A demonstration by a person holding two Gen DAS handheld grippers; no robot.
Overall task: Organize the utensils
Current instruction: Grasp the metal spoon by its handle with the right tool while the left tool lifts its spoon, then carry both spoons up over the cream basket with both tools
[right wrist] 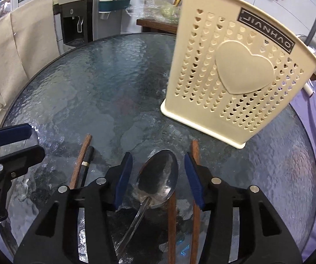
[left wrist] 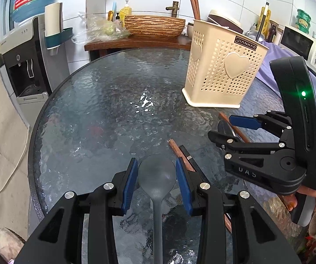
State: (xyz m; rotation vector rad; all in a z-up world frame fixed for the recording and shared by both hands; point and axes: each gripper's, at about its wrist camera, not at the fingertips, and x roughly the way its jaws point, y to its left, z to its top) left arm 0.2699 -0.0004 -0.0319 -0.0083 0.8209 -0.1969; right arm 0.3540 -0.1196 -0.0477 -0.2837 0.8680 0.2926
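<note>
Left gripper [left wrist: 156, 183]: pads clamp the grey matte silicone spoon [left wrist: 157, 176]. Right gripper [right wrist: 158, 179]: jaws part-open, straddling the shiny steel spoon [right wrist: 158, 176], untouched. Both near the cream perforated plastic caddy [right wrist: 234, 77]. Advice: centre pads before closing.

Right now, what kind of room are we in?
Probably a home kitchen or dining corner: a water dispenser, a microwave and a basin with a tap stand around the glass table.

Light: even, fairly bright indoor light
Glare: white patch on the glass table [left wrist: 92, 101]
Edges: strong fisheye bending, black corners
Focus: mostly sharp; the rim softens
</note>
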